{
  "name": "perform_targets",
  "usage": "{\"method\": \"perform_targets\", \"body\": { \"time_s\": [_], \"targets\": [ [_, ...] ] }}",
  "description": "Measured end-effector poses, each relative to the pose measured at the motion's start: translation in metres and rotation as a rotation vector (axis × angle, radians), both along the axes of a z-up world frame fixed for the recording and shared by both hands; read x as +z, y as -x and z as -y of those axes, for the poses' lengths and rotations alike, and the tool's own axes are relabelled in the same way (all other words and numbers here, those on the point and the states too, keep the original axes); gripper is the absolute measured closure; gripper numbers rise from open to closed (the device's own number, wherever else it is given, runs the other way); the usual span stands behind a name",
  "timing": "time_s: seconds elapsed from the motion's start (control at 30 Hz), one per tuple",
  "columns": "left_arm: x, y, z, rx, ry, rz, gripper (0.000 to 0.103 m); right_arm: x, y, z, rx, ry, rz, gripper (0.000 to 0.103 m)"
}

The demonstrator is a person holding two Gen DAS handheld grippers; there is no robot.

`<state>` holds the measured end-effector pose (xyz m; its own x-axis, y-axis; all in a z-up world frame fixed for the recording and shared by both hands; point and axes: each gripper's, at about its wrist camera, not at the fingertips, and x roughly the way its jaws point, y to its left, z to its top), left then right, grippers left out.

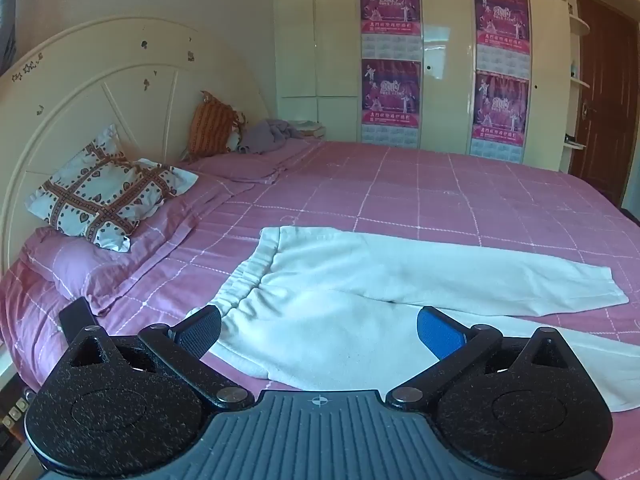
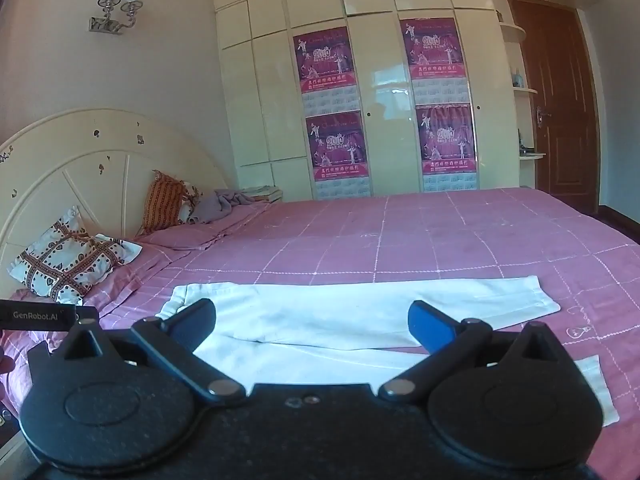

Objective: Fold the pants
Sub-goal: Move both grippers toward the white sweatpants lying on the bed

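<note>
Lying flat and unfolded on the pink bed, the white pants await folding, both left tongs and right tongs released above them.

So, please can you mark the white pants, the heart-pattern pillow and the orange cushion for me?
white pants (image 1: 340, 280): left wrist view, on the seat area below the waistband.
heart-pattern pillow (image 1: 104, 196): left wrist view, on its middle.
orange cushion (image 2: 164, 200): right wrist view, on its striped front.

Left tool: speckled black plastic body, two round hubs, silver pivot screws, ribbed grey centre plate with crosshair mark, one black textured pad, one blue pad. Right tool: same build; "GenRobot.AI" label at left.
</note>
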<state>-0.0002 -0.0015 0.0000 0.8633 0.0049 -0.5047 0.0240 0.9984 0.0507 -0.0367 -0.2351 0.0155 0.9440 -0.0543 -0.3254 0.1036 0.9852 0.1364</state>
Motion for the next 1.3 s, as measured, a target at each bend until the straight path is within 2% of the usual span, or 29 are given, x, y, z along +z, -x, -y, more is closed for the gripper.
{"method": "perform_targets", "body": {
  "time_s": [0.93, 1.1, 1.3],
  "targets": [
    [-0.008, -0.015, 0.001, 0.003, -0.037, -0.038, 0.000, 0.008, 0.002, 0.011, -0.015, 0.001, -0.051, 0.000],
    [-0.010, -0.016, 0.000, 0.007, -0.029, 0.002, 0.000, 0.007, 0.002, 0.012, -0.018, 0.000, -0.052, 0.000],
    [-0.011, -0.017, 0.000, 0.006, -0.027, -0.001, 0.000, 0.005, 0.002, 0.012, -0.017, 0.000, -0.056, 0.000]
  ]
}}
